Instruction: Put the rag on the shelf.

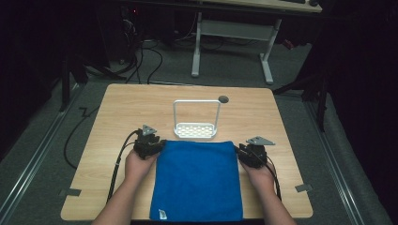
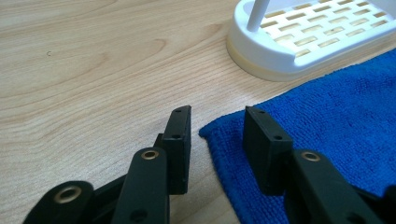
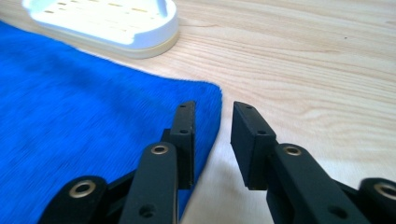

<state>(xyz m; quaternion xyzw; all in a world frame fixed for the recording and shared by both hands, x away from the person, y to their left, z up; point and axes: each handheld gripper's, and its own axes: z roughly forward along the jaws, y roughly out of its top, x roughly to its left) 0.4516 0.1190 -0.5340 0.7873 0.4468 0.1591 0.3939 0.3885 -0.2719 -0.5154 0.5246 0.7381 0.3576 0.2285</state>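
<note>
- so the blue towel is lying flat on the wooden table, its near edge hanging a bit over the person's side; its far edge sits just beside the white slotted caddy, close enough that I can't tell if they touch
- left gripper is parked at the far-left corner of the cloth; in the left gripper view the jaws stand apart with that corner right in the gap; nothing pinched, pads aren't pressing on fabric
- right gripper mirrors it at the far-right corner; in the right gripper view the jaws are also parted, one over the blue edge and one over bare wood; again no grip on anything
- my read: this is the lining-up step for grabbing both far corners, probably to fold the towel toward the near side; folding hasn't started, the cloth is fully spread
- next move looks like it needs both sets of jaws lowered so a pad gets under or around each corner, then closing together; the cloth is thin and flat on the wood, so a jaw could easily slide over the top and close on nothing; also worth not nudging the caddy
</note>
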